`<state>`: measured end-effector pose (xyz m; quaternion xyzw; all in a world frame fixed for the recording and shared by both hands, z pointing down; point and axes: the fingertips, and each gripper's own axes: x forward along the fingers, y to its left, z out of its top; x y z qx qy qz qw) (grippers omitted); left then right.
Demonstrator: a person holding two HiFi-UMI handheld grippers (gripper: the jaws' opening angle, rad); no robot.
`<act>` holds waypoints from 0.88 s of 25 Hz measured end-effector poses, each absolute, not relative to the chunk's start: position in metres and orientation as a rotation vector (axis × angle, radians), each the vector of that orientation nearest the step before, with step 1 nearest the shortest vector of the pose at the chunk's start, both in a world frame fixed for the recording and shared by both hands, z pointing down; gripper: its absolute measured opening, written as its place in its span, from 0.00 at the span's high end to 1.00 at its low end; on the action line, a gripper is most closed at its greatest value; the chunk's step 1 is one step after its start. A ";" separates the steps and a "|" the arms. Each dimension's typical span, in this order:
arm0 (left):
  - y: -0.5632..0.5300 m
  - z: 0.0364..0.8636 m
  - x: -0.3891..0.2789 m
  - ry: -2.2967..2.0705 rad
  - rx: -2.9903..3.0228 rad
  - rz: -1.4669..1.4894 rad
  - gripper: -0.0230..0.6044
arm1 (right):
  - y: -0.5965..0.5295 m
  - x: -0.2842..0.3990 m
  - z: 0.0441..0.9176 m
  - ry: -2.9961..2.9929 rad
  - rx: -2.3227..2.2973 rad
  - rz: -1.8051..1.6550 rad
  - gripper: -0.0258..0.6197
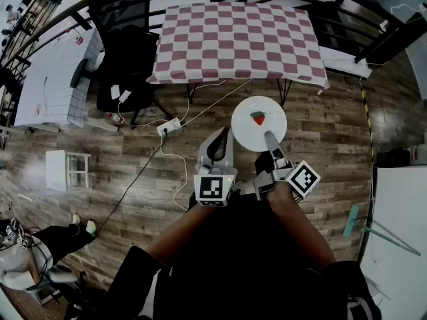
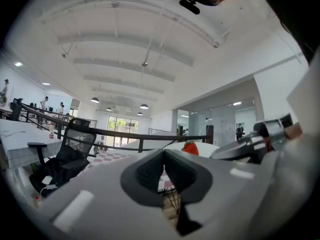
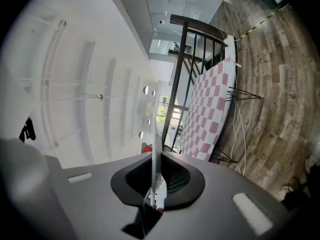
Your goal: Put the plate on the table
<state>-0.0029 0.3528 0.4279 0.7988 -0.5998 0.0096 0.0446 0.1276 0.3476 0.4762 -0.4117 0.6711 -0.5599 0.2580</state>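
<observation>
A white plate [image 1: 259,129] with a red strawberry [image 1: 257,117] on it hangs level above the wooden floor, short of the table [image 1: 233,39] with the pink-and-white checked cloth. My right gripper [image 1: 269,139] is shut on the plate's near rim. In the right gripper view the plate [image 3: 155,159] shows edge-on between the pads, with the table [image 3: 210,109] beyond. My left gripper [image 1: 224,133] is shut and holds nothing, just left of the plate. The left gripper view shows the strawberry [image 2: 190,147] and the right gripper [image 2: 250,144] to its right.
A black office chair [image 1: 123,39] stands left of the table, beside a white desk [image 1: 53,79]. A power strip [image 1: 168,127] and cables lie on the floor in front. A white stool [image 1: 67,169] is at the left, a railing [image 1: 347,12] behind the table.
</observation>
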 end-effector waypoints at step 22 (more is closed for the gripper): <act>0.347 0.453 -0.007 -1.909 2.373 0.101 0.95 | 0.332 0.185 0.498 1.820 -1.173 -1.505 0.93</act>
